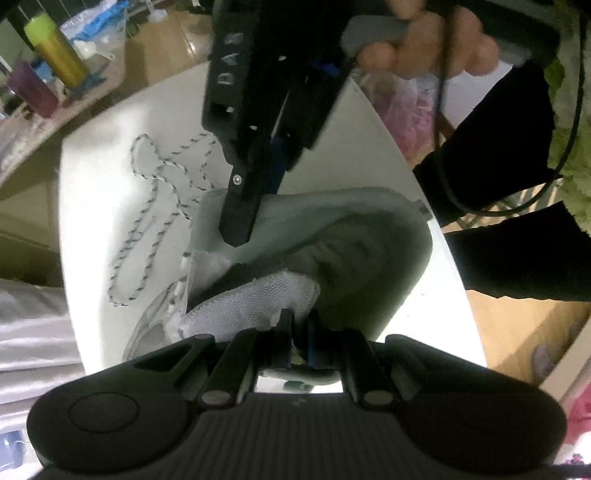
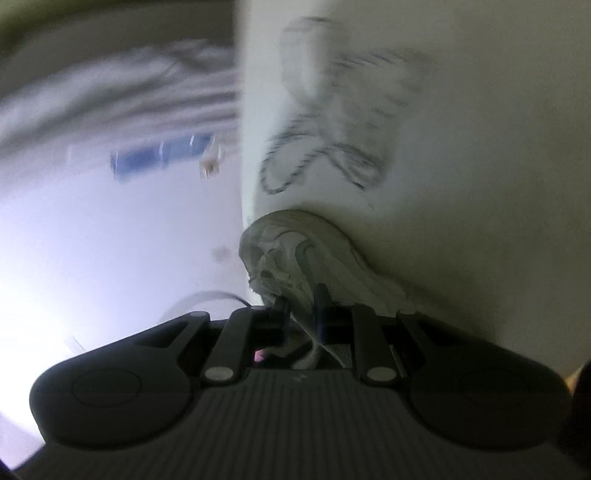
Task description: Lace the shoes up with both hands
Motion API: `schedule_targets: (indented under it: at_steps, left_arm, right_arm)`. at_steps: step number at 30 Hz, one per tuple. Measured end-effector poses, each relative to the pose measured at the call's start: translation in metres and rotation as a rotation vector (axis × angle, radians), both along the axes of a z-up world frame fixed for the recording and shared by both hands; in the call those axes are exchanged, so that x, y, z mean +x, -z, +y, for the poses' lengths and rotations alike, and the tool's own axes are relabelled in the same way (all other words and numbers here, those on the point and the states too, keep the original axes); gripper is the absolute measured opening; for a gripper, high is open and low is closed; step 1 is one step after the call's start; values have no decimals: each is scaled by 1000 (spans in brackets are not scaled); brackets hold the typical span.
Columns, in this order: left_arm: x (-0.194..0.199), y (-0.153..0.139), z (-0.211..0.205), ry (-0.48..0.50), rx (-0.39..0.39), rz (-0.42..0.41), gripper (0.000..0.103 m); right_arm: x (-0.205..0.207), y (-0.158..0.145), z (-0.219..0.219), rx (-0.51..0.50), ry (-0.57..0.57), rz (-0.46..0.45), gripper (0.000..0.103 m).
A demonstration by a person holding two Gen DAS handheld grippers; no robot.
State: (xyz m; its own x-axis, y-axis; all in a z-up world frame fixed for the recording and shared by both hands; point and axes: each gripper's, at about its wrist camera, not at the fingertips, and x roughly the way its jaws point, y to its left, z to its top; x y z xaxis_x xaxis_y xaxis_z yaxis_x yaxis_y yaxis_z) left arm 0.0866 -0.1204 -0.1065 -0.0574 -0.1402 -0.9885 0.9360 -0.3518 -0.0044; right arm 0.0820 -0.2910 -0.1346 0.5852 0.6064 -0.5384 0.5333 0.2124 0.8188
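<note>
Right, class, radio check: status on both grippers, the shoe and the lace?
Left gripper shut on shoe tongue. Right gripper shut on shoe's collar. Lace loose on table, unthreaded. Nothing blocking.

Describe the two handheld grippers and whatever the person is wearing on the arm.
Both grippers are black. The left gripper has a ribbed body with round side caps and silver pivot pins. The right gripper shows white lettering, blue finger pads and a silver screw; its grey handle trails a black cable. The sleeve is black.

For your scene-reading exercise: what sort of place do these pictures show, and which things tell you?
Probably a lived-in home room: a small white table holding a shoe, cluttered bottles beside it, wood-look flooring.
</note>
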Motion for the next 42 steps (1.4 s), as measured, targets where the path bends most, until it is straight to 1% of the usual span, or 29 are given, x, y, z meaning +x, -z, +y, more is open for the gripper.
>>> schedule_targets:
  at_steps: [4,7,9,11,13,15,18,22,23,24,25,27,30,32,33,35,37,42]
  left_arm:
    - [2,11,-8,11,24,8,9]
    - [1,18,-12,-35,9,-15,11]
    - [1,15,-9,-88,-18,-27,12]
    - [3,7,-4,-169,-52,-31,24]
    - [8,-6,3,-277,-88,-24,27]
    - [9,-18,11,-364,-125,-31,29]
    - [11,-31,20,-439,-177,-68,30]
    - [21,-26,18,-513,-197,-97,30]
    - [23,-24,18,-530,-201,-95,30]
    - [25,-23,17,-548,-205,-94,30]
    - [27,-21,16,-566,-209,-93,30]
    - [26,-20,11,-600,-214,-88,30]
    - [32,-9,8,-644,-206,-96,30]
    - [36,-1,6,-676,-200,-92,30]
    - [37,2,7,-694,-195,-87,29]
    - [41,7,7,-728,-186,-73,22]
    - [48,11,5,-759,-173,-54,19]
    - [62,14,0,-793,-138,-3,16]
  right_arm:
    - [12,-32,13,-264,-195,-139,12]
    - [16,-49,28,-438,-335,-234,12]
    - [18,-54,32,-485,-378,-256,12]
    - [20,-54,30,-483,-388,-252,12]
    - [20,-55,29,-482,-416,-260,15]
    - [22,-58,30,-505,-473,-286,15]
    - [29,-67,39,-594,-586,-339,15]
    - [34,-80,59,-754,-732,-439,15]
    - [35,-82,63,-789,-758,-455,15]
    - [36,-82,65,-809,-769,-461,12]
    - [36,-81,63,-795,-754,-451,12]
    - [37,-77,54,-726,-695,-413,11]
    - [37,-71,41,-630,-616,-365,11]
    - [37,-67,36,-588,-587,-351,11]
    - [37,-65,35,-576,-580,-348,11]
    - [37,-62,34,-559,-571,-348,11]
    - [36,-61,32,-545,-562,-348,11]
    - [37,-58,32,-528,-558,-350,11]
